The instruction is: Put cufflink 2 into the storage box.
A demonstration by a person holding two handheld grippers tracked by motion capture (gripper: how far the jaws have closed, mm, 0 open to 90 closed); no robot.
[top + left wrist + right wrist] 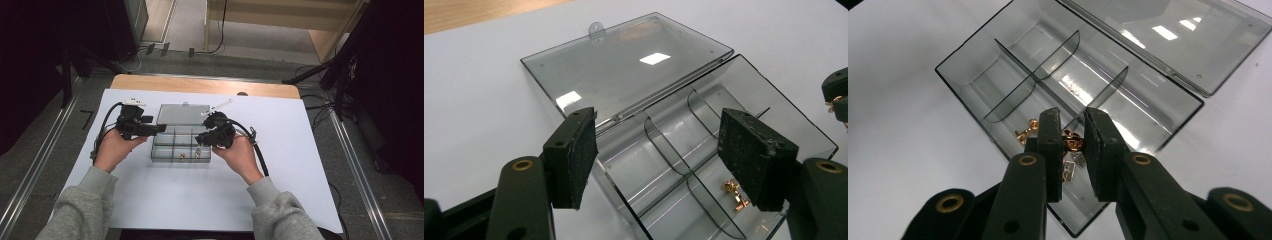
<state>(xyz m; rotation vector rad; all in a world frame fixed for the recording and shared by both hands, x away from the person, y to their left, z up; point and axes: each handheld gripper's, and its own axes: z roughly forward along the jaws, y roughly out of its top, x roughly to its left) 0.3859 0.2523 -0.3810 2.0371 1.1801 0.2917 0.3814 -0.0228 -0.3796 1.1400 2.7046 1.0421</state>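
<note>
The right claw (1071, 137) has its two jaws drawn close together and pinched on a small gold fitting (1072, 140), which sits between the pads just above the near row of the clear box (973, 65); the grip is at the tips, probably so the tiny part can be set into one cell without the jaws fouling the thin dividers (1048, 60); just below and left of the held piece lies another gold fitting (1025, 132) on the floor of a near compartment, and a pair of silvery pieces (1071, 165) lies under the jaws in the next; the far cells look bare. In the high view the right claw (206, 139) hangs over the box's near right part, with the hand behind it.

The left claw (659, 160) stands apart, its pads either side of the box's corner wall; whether they press the plastic I cannot tell; the stance looks meant to steady the light box while the other hand works, since such a case would slide easily on the smooth sheet. From that side a gold fitting (736, 192) shows in a near cell.

The lid (624, 65) lies folded flat back on its hinge, away from the person, leaving every compartment reachable from above; the box rests on the white sheet (280, 165) that covers the desk (200, 85).
</note>
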